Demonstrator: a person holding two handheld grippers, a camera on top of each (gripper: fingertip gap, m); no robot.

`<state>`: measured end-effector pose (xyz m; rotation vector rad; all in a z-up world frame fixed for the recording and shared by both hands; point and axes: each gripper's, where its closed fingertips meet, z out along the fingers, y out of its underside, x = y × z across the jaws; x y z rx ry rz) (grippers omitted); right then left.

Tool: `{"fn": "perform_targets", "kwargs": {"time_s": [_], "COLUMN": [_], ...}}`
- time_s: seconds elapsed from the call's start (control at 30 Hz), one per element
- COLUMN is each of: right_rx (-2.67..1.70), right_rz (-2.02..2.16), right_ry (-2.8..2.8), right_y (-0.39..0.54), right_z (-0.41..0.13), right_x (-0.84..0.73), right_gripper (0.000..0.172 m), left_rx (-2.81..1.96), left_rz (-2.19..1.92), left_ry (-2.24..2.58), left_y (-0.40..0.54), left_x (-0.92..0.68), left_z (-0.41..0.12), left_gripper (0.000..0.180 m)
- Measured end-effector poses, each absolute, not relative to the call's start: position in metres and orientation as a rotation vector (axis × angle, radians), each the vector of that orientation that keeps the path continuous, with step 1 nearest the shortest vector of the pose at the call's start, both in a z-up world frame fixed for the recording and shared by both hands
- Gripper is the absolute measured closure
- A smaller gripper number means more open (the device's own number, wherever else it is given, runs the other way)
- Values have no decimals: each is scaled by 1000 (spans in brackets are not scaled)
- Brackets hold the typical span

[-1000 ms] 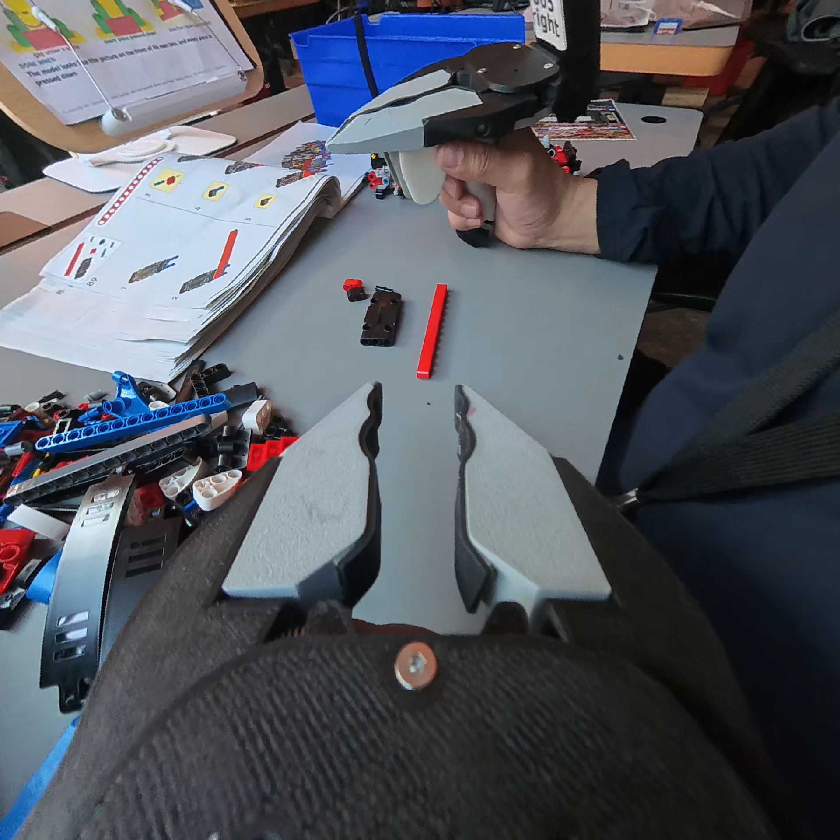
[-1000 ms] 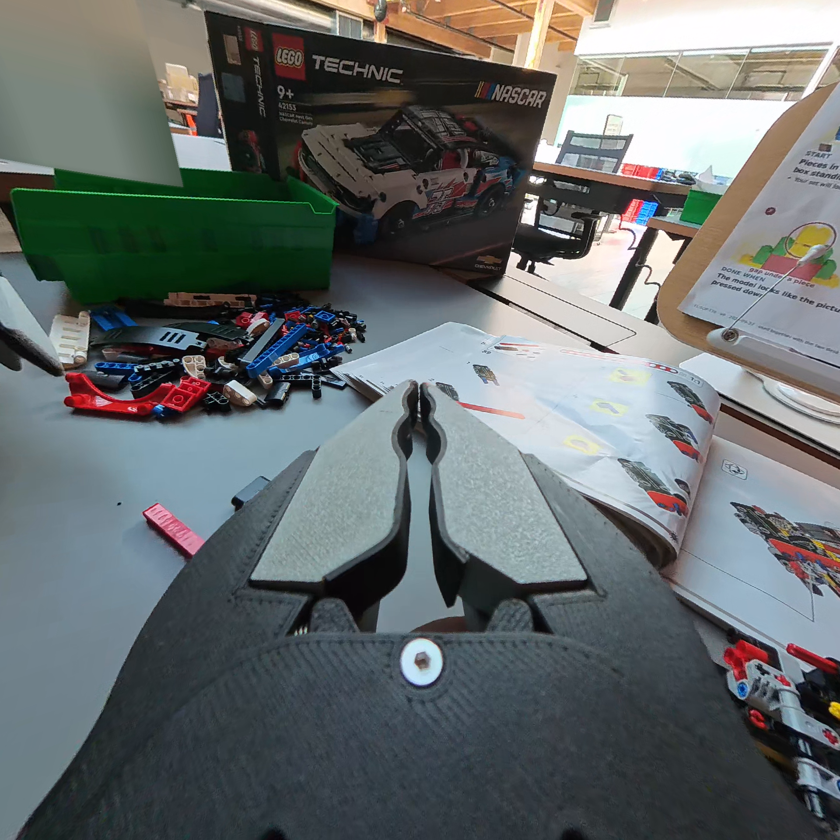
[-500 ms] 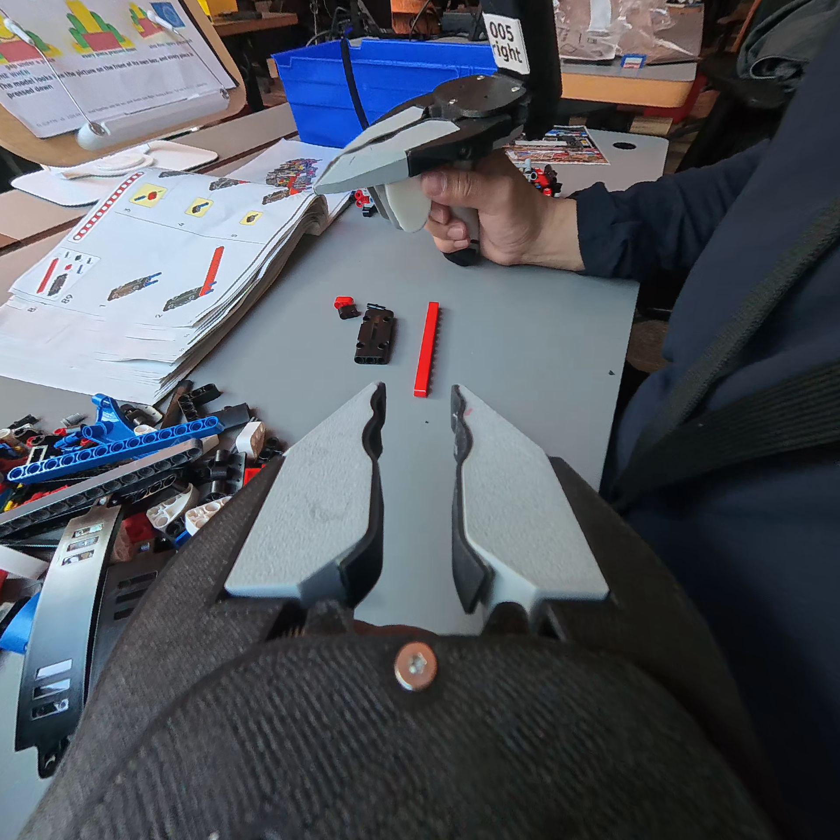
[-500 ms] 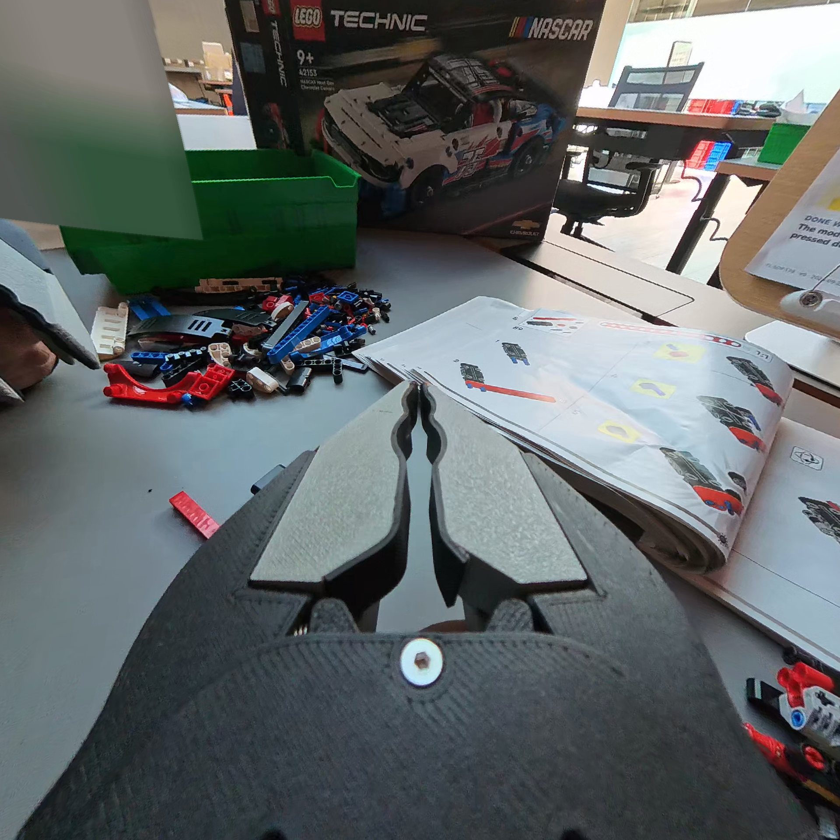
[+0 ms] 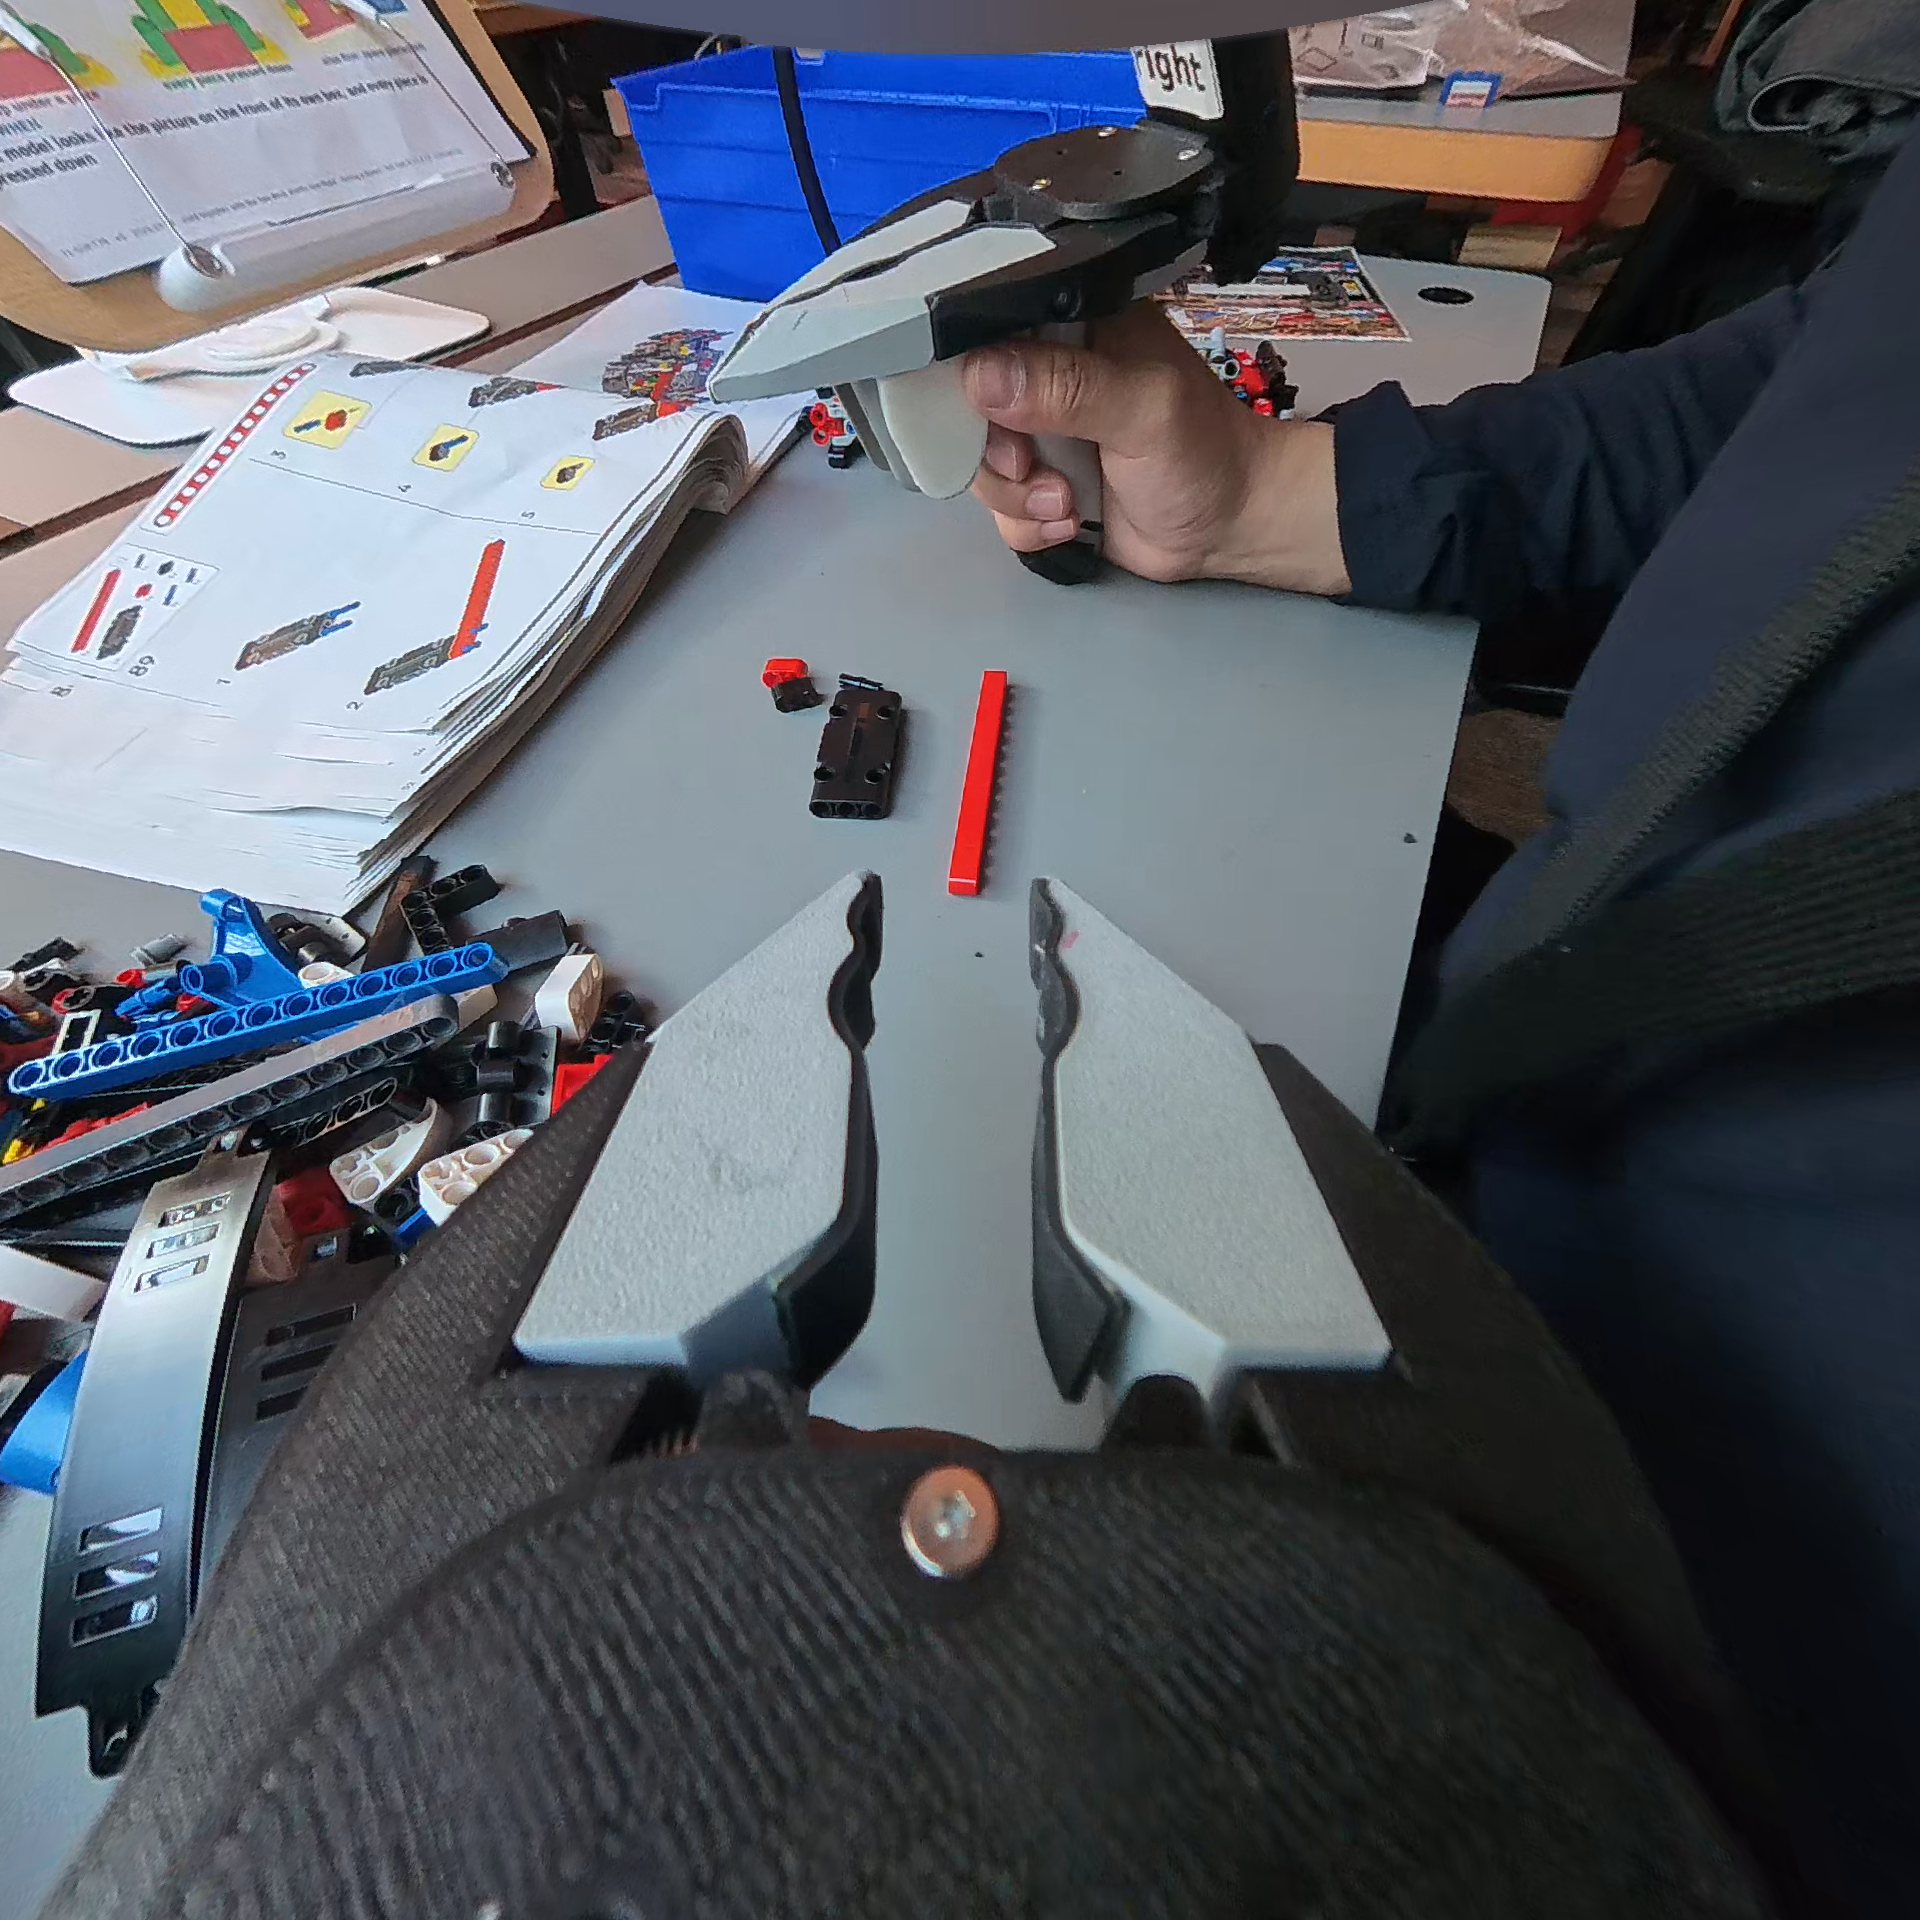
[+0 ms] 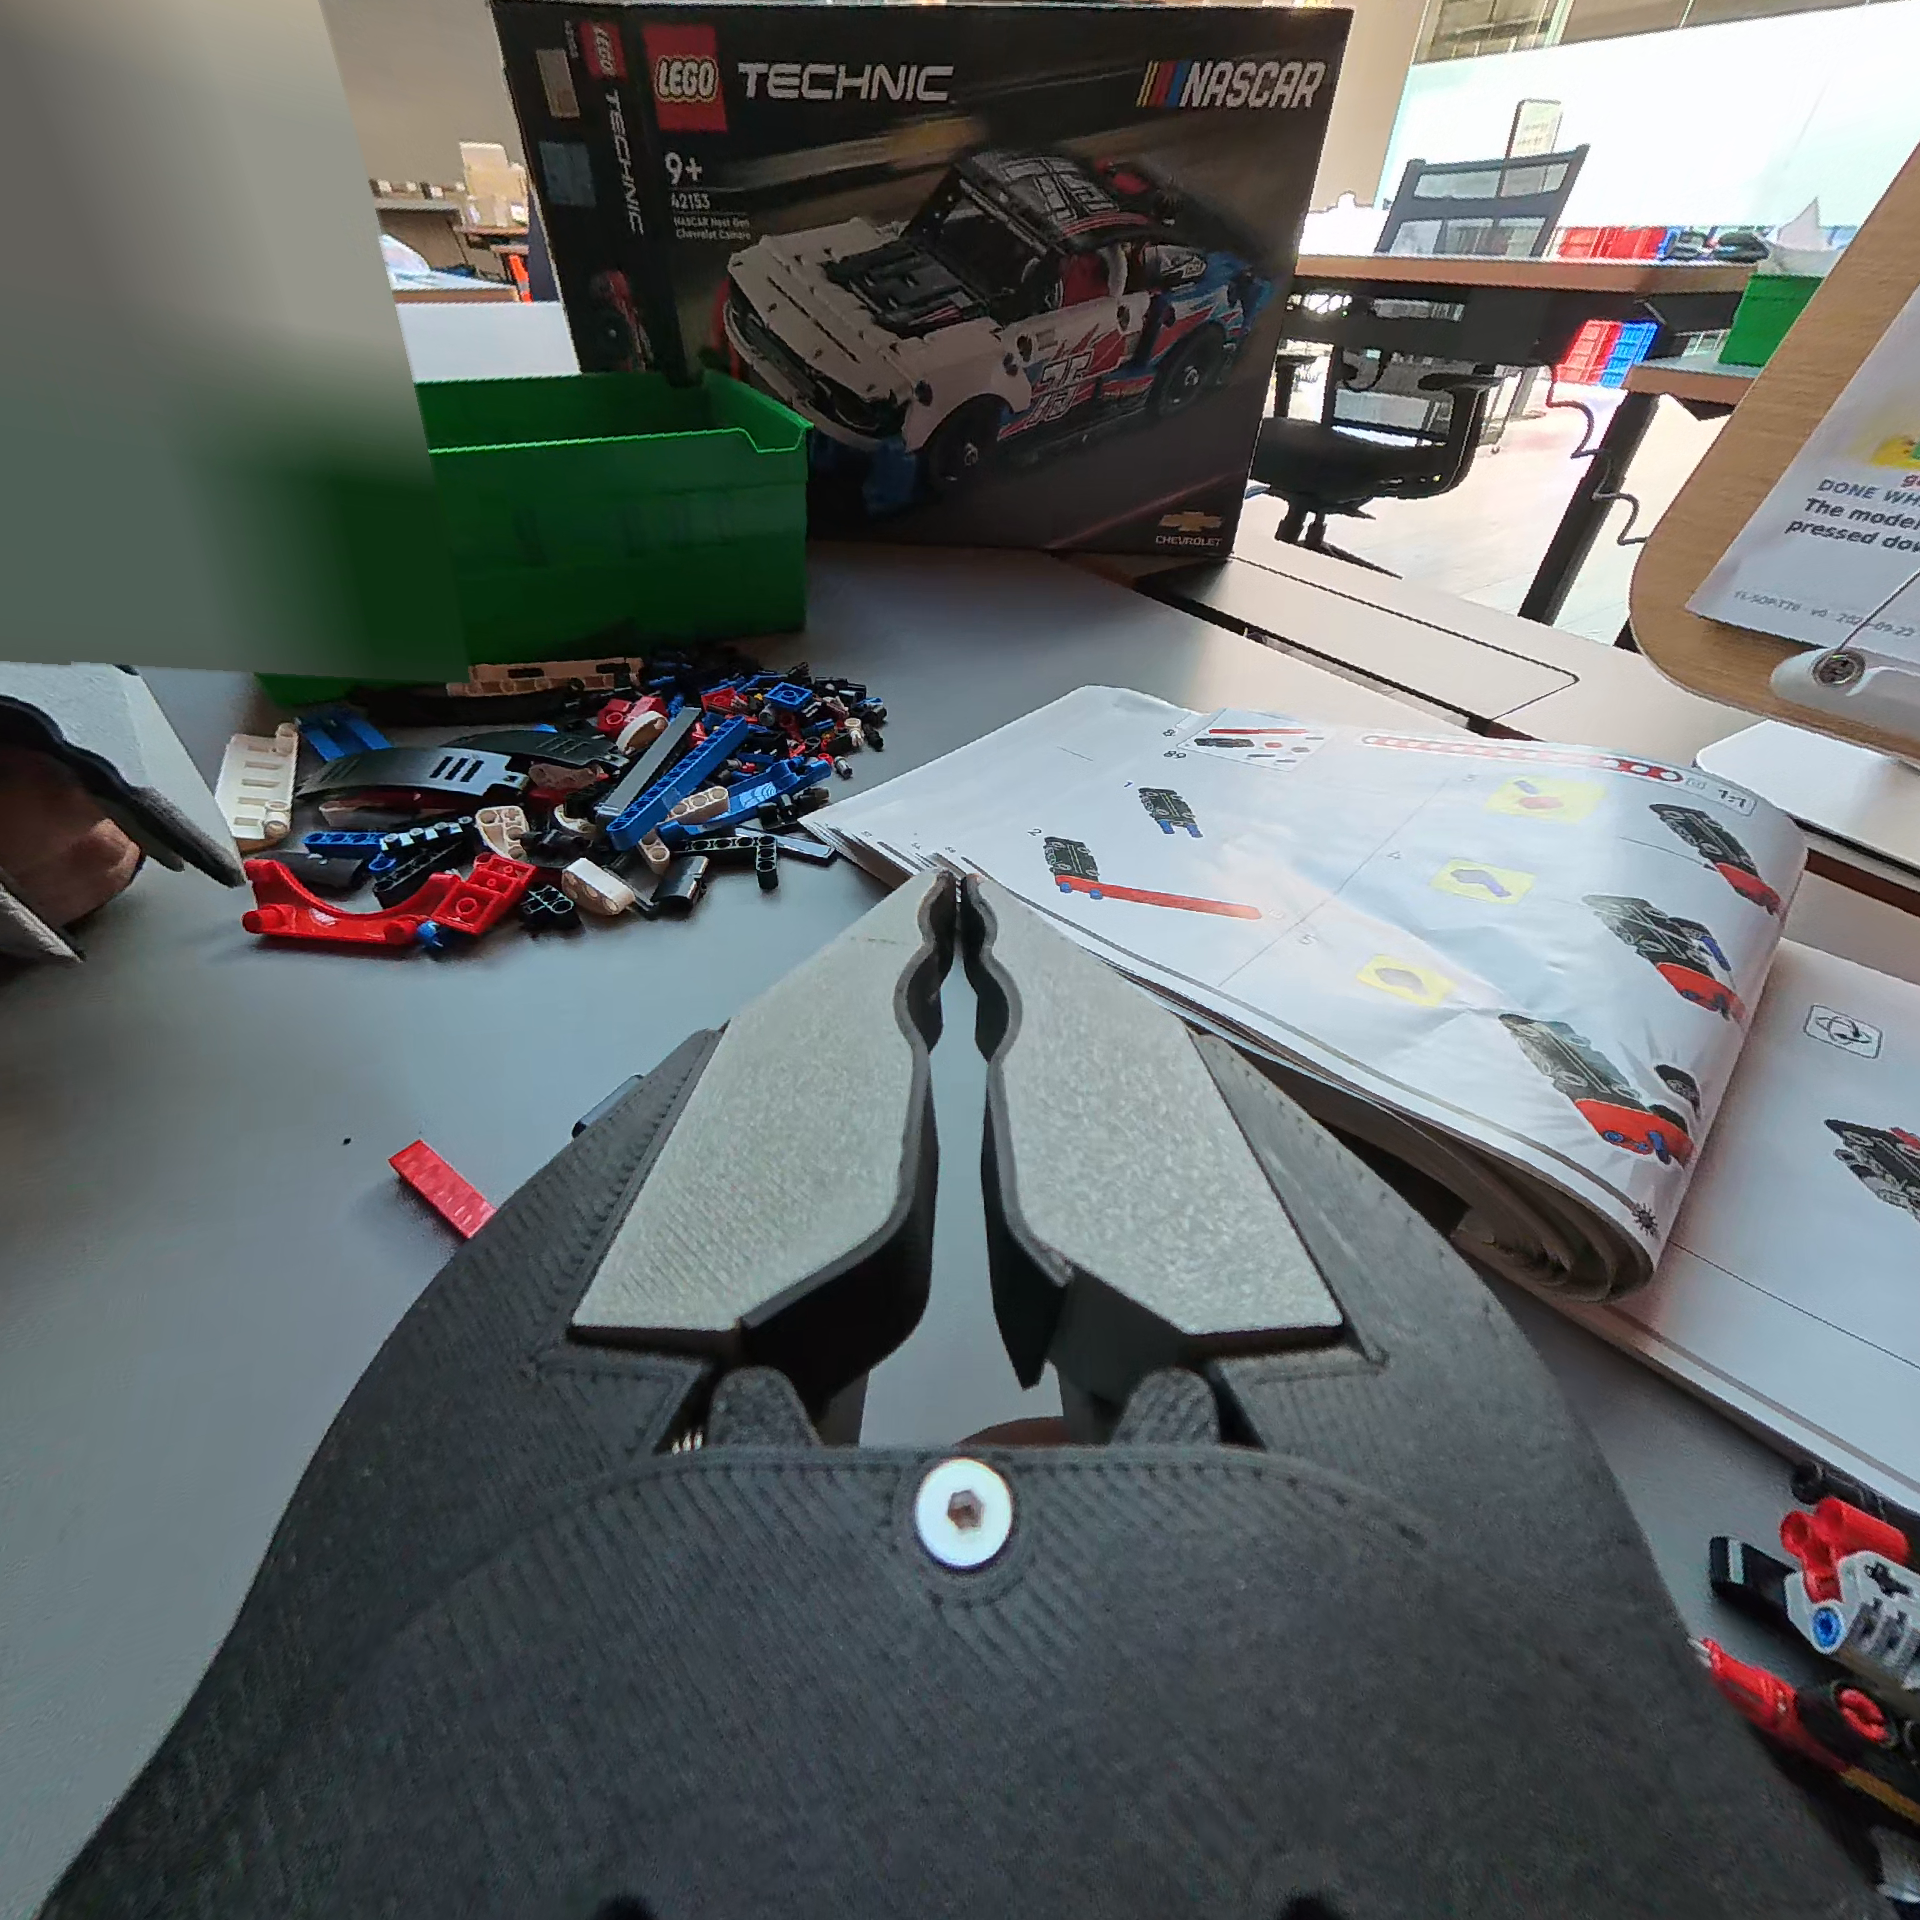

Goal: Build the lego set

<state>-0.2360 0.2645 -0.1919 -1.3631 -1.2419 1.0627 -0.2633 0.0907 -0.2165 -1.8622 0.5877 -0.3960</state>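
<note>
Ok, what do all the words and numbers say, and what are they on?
I won't repeat writing; here is what bears it.
Black box with a car picture: big print.
Open instruction booklet: small numbers.
Sheet on the wooden stand: printed lines.
White tag by the blue bin: partly cut off.

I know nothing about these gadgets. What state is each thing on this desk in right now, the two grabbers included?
Left gripper: fingers apart, nothing between them.
Right gripper: fingers closed together, holding nothing.
Red beam: lying flat on the table, just ahead of the left gripper, untouched.
Black block: lying flat beside the red beam, apart from it.
Instruction booklet: open.
Green bin: upright, contents hidden.
Loose bricks: heaped, unassembled.
</note>
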Motion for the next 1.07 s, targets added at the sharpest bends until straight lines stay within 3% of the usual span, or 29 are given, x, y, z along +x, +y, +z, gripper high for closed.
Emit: {"fn": "perform_targets", "kwargs": {"time_s": [1.07], "right_rx": [-1380], "right_rz": [1072], "right_ry": [-1224], "right_y": [267], "right_z": [-192], "right_x": [-236], "right_gripper": [172], "left_rx": [-1813], "left_rz": [-489], "left_ry": [549], "left_y": [91], "left_x": [-266], "left_z": [-207], "left_gripper": [154]}}
